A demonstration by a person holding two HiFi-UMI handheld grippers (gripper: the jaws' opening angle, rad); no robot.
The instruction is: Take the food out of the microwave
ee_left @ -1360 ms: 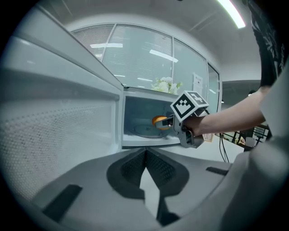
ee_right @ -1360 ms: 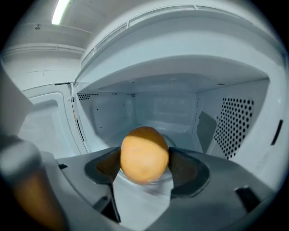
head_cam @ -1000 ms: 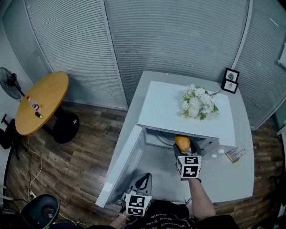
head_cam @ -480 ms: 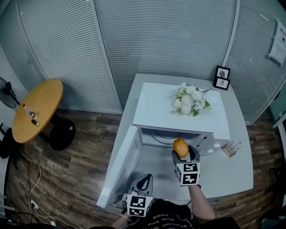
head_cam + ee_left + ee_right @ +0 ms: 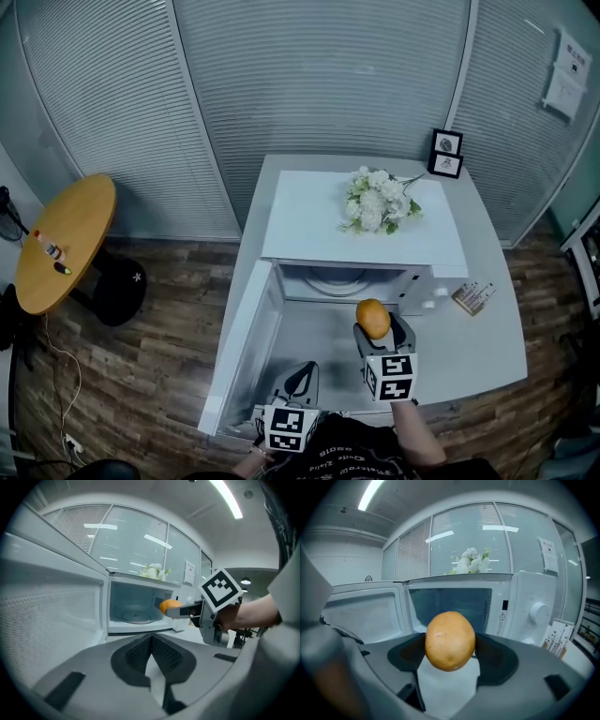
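Held item: the food (image 5: 450, 641) is a smooth, rounded orange-brown piece. It hangs in the air just in front of the microwave's (image 5: 309, 216) open mouth, outside the cavity and toward the control-panel side.
Right side: the right hand-held gripper (image 5: 450, 652) is clamped on the food, one dark pad pressing each flank, and the food bulges above the pads. In the head view the right hand-held gripper (image 5: 374, 325) points at the opening, with the person's forearm behind it.
Left side: the left hand-held gripper (image 5: 151, 652) has its jaws together at the tips with nothing between them. It sits low and close to the person's body, near the free edge of the door (image 5: 239, 342), well apart from the food.
Appliance: the white microwave stands on a grey tabletop (image 5: 487, 352) with its door swung fully open to the left. The glass turntable (image 5: 136, 617) lies bare inside, and a round dial (image 5: 539, 611) sits on the front panel.
On top: a bunch of white flowers (image 5: 375, 200) lies on the microwave's roof.
Surroundings: two small picture frames (image 5: 444, 153) stand at the tabletop's far corner, and slatted blinds fill the wall behind.
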